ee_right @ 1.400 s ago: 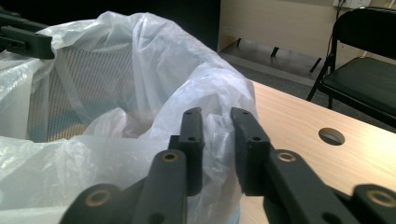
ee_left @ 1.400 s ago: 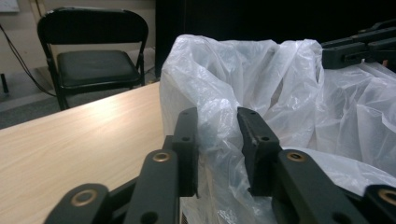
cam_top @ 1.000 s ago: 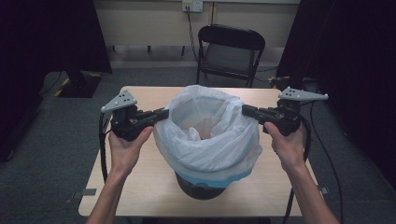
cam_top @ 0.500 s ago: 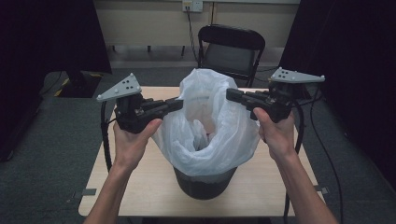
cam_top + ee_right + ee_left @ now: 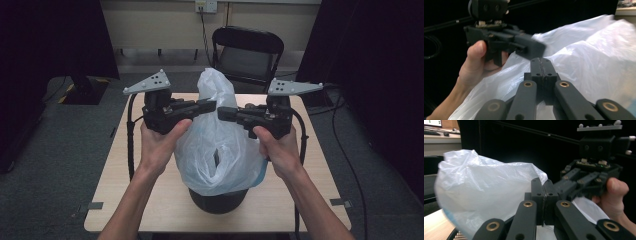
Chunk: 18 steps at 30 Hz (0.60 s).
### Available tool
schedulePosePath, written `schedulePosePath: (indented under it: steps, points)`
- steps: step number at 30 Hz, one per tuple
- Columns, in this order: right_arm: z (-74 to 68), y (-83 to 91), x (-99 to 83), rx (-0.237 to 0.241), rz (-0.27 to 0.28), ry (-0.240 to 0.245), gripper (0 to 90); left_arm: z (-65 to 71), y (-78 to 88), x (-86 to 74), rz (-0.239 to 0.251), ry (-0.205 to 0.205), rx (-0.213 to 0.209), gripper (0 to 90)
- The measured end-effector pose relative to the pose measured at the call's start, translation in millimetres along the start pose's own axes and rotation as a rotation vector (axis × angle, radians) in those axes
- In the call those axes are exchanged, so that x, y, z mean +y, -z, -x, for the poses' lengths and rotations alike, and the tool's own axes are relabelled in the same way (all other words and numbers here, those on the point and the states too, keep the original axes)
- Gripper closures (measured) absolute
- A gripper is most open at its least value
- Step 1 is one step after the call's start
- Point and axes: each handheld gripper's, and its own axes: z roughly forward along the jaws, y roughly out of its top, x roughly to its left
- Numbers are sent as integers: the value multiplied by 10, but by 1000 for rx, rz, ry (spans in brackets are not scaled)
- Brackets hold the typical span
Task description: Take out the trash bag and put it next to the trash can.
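Note:
A white plastic bag (image 5: 215, 150) lines a black bin (image 5: 217, 200) in the middle of the table, and its top is drawn up into a peak. My left gripper (image 5: 212, 106) and right gripper (image 5: 222, 112) meet tip to tip over the bag, each shut on a fold of its rim. In the left gripper view the jaws (image 5: 544, 186) are pressed together with the bag (image 5: 486, 187) bunched against them. The right gripper view shows its jaws (image 5: 541, 62) closed on the film (image 5: 594, 57), with the other hand (image 5: 474, 65) just beyond.
The wooden table (image 5: 130, 200) has bare surface on both sides of the bin. A black folding chair (image 5: 247, 55) stands behind the far edge. Cables hang from both grippers down the table's sides. Dark curtains flank the room.
Both grippers have risen and moved inward from opposite sides of the bag's mouth until they nearly touch. The wide open rim has been gathered into a tall bunch.

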Motion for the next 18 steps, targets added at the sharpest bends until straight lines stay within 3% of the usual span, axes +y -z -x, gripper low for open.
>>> schedulePosePath:
  steps: [3,7,9,14,18]
  points:
    - [19,-41,-26,16,-7,-16,868,-18,-17,10,-4,4,6,900]
    - [33,-72,-32,51,4,-36,712,-82,-21,0,6,33,4,900]
    - [19,-97,-39,12,-19,-34,650,-108,-13,-13,13,44,-2,900]
    - [-14,-237,-36,-10,-55,-40,478,-69,-65,-28,18,29,-33,900]
    - [-24,-326,-47,-27,-89,-34,507,-11,-66,-2,19,11,-42,900]
